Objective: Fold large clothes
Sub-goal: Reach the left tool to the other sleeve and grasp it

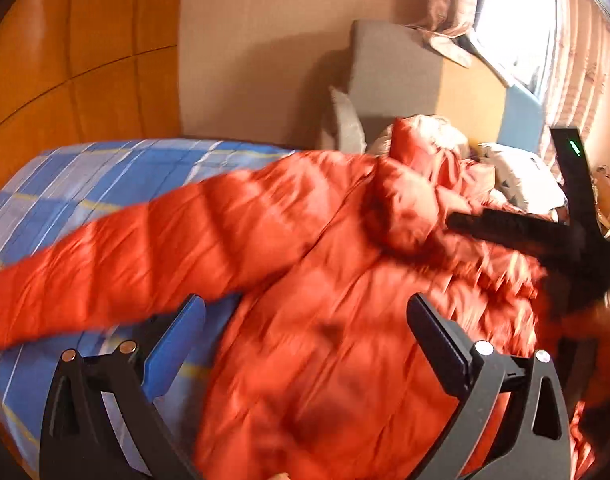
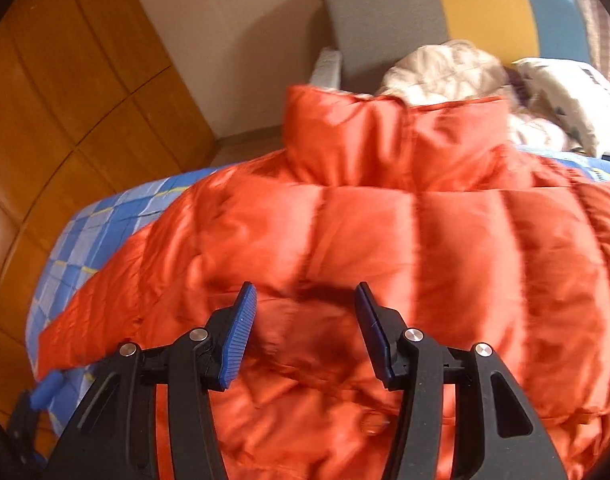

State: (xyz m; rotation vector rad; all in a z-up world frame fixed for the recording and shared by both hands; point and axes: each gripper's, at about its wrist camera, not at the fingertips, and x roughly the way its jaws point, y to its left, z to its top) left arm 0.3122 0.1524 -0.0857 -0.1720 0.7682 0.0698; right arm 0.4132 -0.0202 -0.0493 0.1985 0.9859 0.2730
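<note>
An orange puffer jacket [image 1: 305, 280] lies spread on a bed with a blue plaid sheet [image 1: 85, 184]. One sleeve [image 1: 117, 248] stretches out to the left. My left gripper [image 1: 305, 320] is open wide and empty, just above the jacket's body. The right gripper's black body [image 1: 545, 236] shows at the right of the left wrist view, over the collar area. In the right wrist view the jacket [image 2: 385, 220] fills the frame, collar [image 2: 393, 140] standing up at the far side. My right gripper [image 2: 305, 320] is open and empty, hovering close over the quilted fabric.
A wooden wardrobe [image 1: 65, 60] stands to the left. A grey, yellow and blue headboard [image 2: 445, 8] is at the far end, with a beige garment [image 2: 445, 72] and a patterned pillow [image 2: 565, 96] beyond the jacket. A curtained window [image 1: 525, 20] is at the upper right.
</note>
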